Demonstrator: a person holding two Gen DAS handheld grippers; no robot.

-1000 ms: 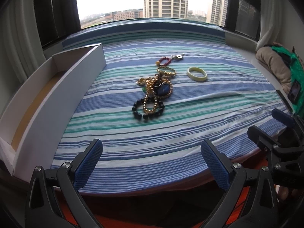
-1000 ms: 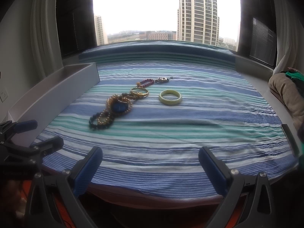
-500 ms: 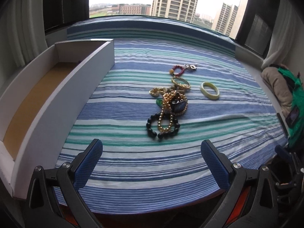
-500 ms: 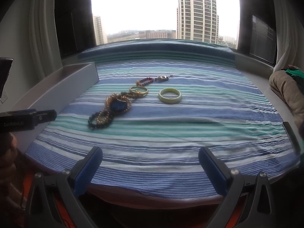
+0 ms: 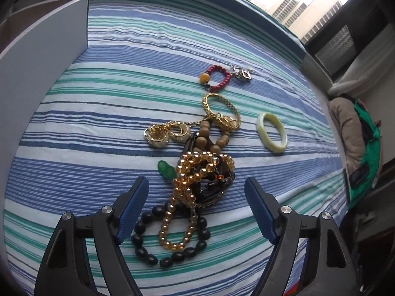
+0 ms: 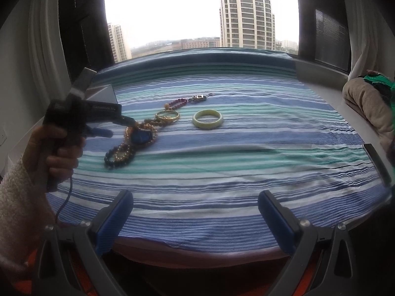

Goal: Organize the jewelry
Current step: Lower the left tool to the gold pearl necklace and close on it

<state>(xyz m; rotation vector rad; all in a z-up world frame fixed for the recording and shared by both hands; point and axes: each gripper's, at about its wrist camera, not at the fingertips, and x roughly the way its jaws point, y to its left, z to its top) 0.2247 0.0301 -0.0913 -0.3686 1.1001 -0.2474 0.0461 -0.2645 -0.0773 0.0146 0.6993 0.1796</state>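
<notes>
- Left gripper (image 5: 196,190) hovering low over the jewelry pile (image 5: 195,172), fingers (image 5: 134,207) spread wide apart and empty, straddling the tangle's near end; probably lined up for a first pick.
- Black bead bracelet (image 5: 170,236) lying nearest, between the two fingers, with an amber bead strand (image 5: 182,197) draped across it; overlapped like that, likely to drag together if lifted.
- Brown wooden bead strand (image 5: 209,135) and a dark blue-faced piece (image 6: 142,137) stacked in the pile's middle, a small green piece (image 5: 165,169) poking out at its left edge.
- Gold ornaments (image 5: 165,133) just left of the pile, gold chain bracelet (image 5: 222,111) touching its far end, red bead bracelet (image 5: 218,79) and a silver charm (image 5: 243,74) beyond.
- Pale green bangle (image 5: 271,133) lying alone to the right, well apart from the tangle; easiest single item to take.
- All spread on the striped cloth (image 5: 98,123) over a bed-like surface by the window.
- White open box (image 5: 44,49) along the left edge, near the left gripper; presumably the place for sorted pieces.
- Right gripper (image 6: 195,218) held back at the near edge, fingers (image 6: 116,218) wide open, holding nothing, well away from the jewelry.
</notes>
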